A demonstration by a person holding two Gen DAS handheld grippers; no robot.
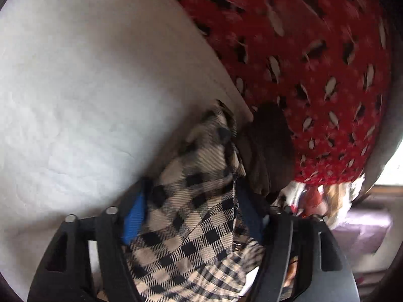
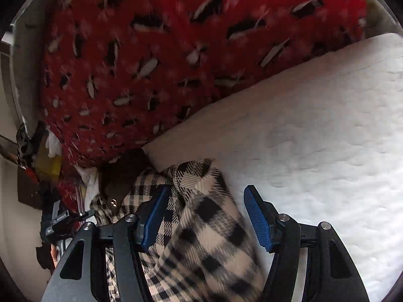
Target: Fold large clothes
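Checked garment (image 1: 199,201) clamped in left tool (image 1: 196,216); right tool (image 2: 209,216) spread wide around it, on white mattress (image 2: 314,138)

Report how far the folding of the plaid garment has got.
Done: little that shows. The plaid garment is bunched, not flat, at the edge of the white mattress, beside the red blanket.
In hand: the left gripper is shut on the cloth; the right gripper stands open around a bundle of it.
Left: spreading it out and making every fold.
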